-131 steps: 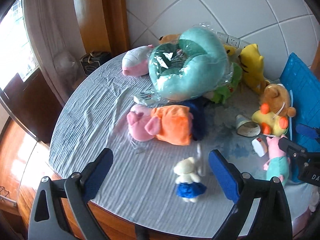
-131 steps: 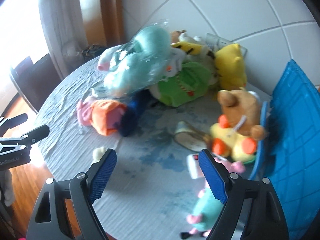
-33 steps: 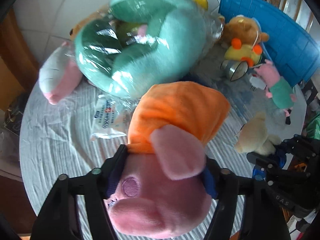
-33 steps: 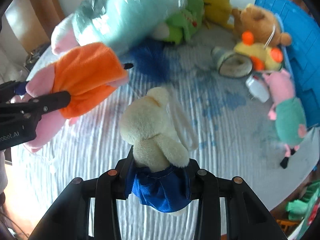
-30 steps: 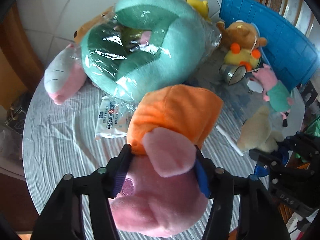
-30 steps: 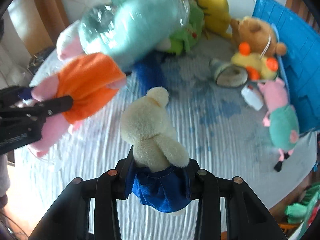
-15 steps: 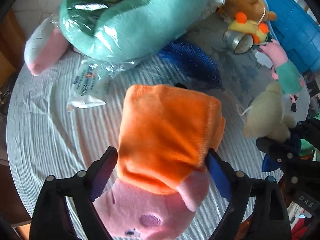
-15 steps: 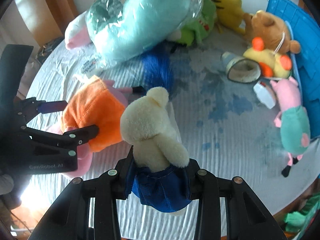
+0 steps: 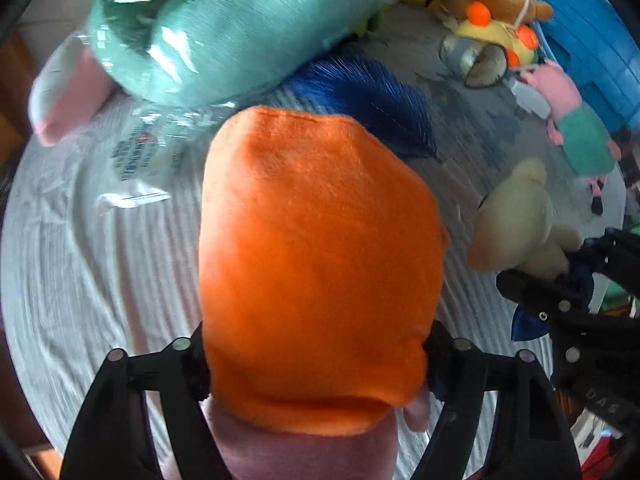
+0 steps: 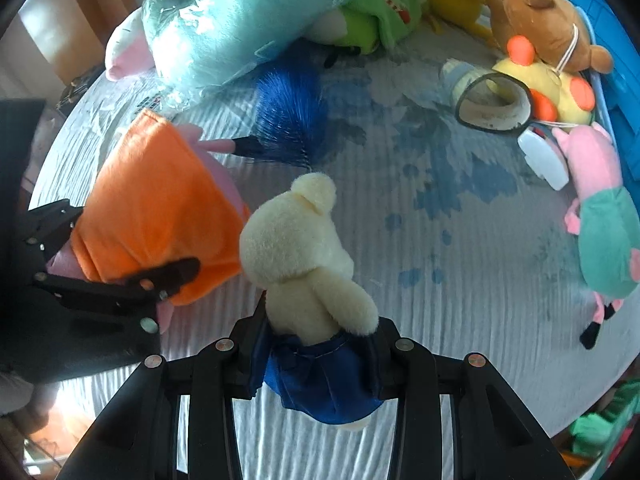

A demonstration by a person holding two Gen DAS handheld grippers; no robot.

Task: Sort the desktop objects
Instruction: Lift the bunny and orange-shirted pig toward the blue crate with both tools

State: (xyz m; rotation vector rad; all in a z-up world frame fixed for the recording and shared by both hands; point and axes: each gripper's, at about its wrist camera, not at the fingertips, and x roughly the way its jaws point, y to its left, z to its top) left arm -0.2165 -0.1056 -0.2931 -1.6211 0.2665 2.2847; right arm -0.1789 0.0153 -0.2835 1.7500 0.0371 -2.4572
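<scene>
In the left wrist view, the left gripper (image 9: 316,364) has its jaws closing around the orange-dressed pink pig plush (image 9: 316,248), which fills the centre, the cream bear (image 9: 520,220) at 3 o'clock. In the right wrist view, the right gripper (image 10: 320,352) pinches narrowly that bear (by its blue skirt), the pig at 9 o'clock on the round table (image 10: 440,200).

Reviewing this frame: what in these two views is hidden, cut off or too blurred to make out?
- Left wrist view: the pink pig plush in the orange dress covers the left gripper pads; its face runs off the bottom edge.
- Left wrist view: print on the clear packet is motion-blurred, unreadable.
- Right wrist view: the cream bear faces away; its blue skirt covers the right gripper pads.
- Right wrist view: the green plush lies partly under the wrapped teal cushion.
</scene>
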